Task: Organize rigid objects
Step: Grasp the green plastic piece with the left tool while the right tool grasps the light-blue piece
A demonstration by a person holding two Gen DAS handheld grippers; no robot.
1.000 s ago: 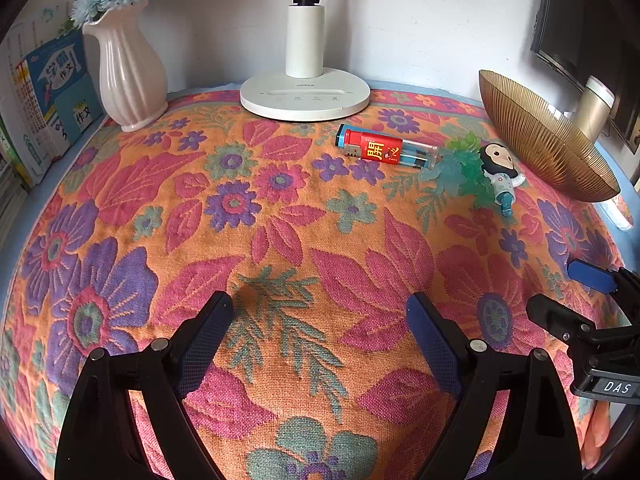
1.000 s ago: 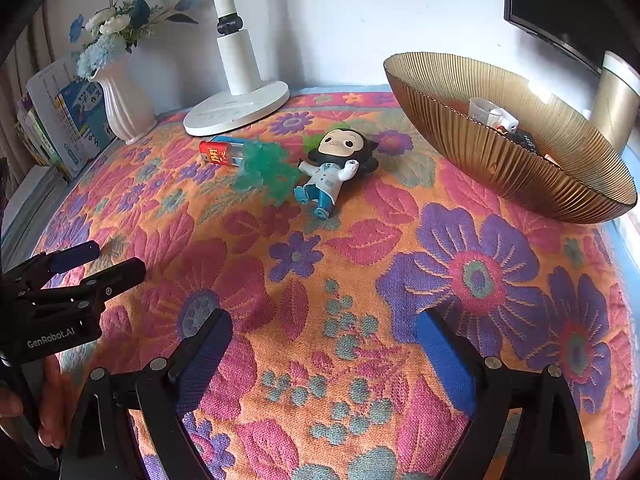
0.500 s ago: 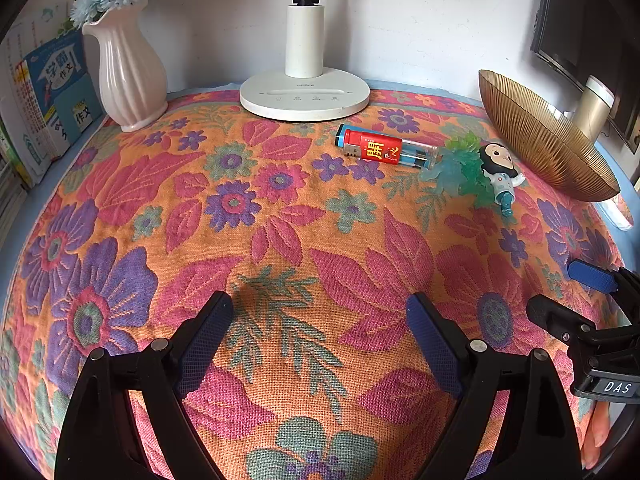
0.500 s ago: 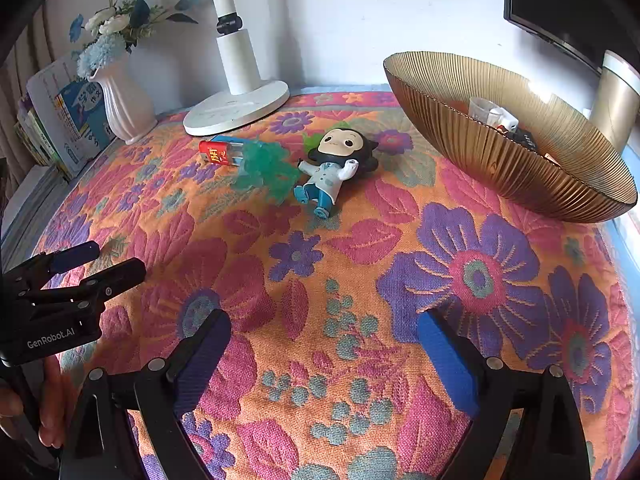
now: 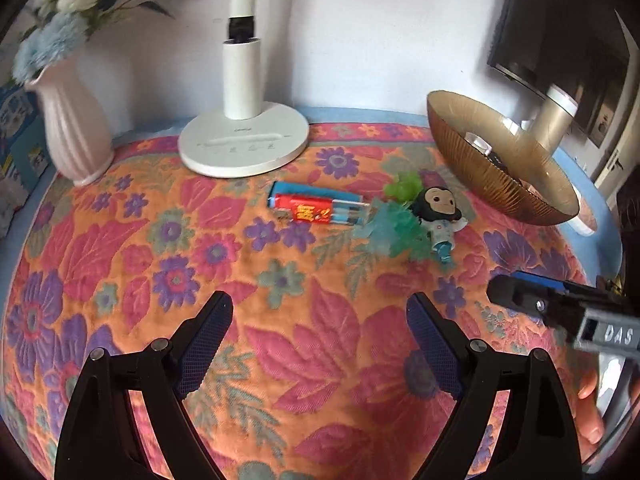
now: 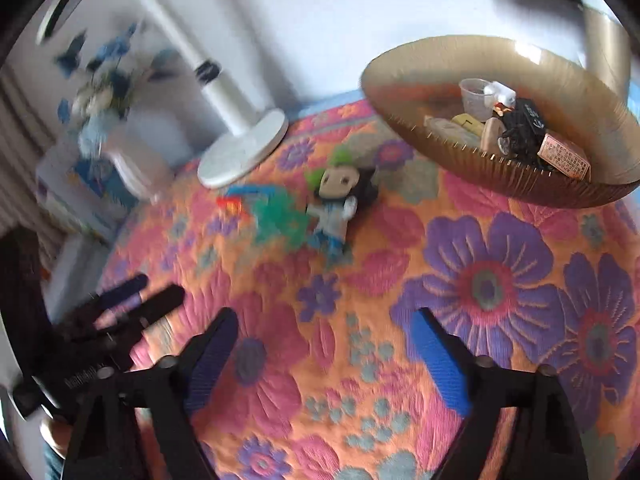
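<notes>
**Both claws empty, three items left on the cloth**

Left to right, left wrist view: pink vase point(image 5: 70, 128) at the far edge, white lamp base point(image 5: 243, 146) next to it, then the loose stuff mid-cloth: red/blue box point(image 5: 316, 209), touching a teal plastic sprig point(image 5: 390, 230), touching the doll point(image 5: 440, 216). Gold bowl point(image 5: 500, 172) sat near the doll, to the right, not touching.

Left gripper point(image 5: 320, 344) hung spread wide over bare cloth, nothing btwn the pads. Right gripper point(image 6: 324, 356) was closing, also on nothing; just flowered cloth under it. Right view was blurred.

Step, as I judged it: approach phase. The bowl already held several bits (a clear cup, a black item, a small printed box), so sorting looked partly done w/ three pieces to go. Next move prob. called for the right claw to re-open, reach fwd to the doll, the piece nearest the bowl, and pinch across its body.

Writing: "DAS" read on the right tool's housing in the left view. Box label showed a big gold character, not legible enough to give. Lamp base logo too small. Left tool's label was blurred.
</notes>
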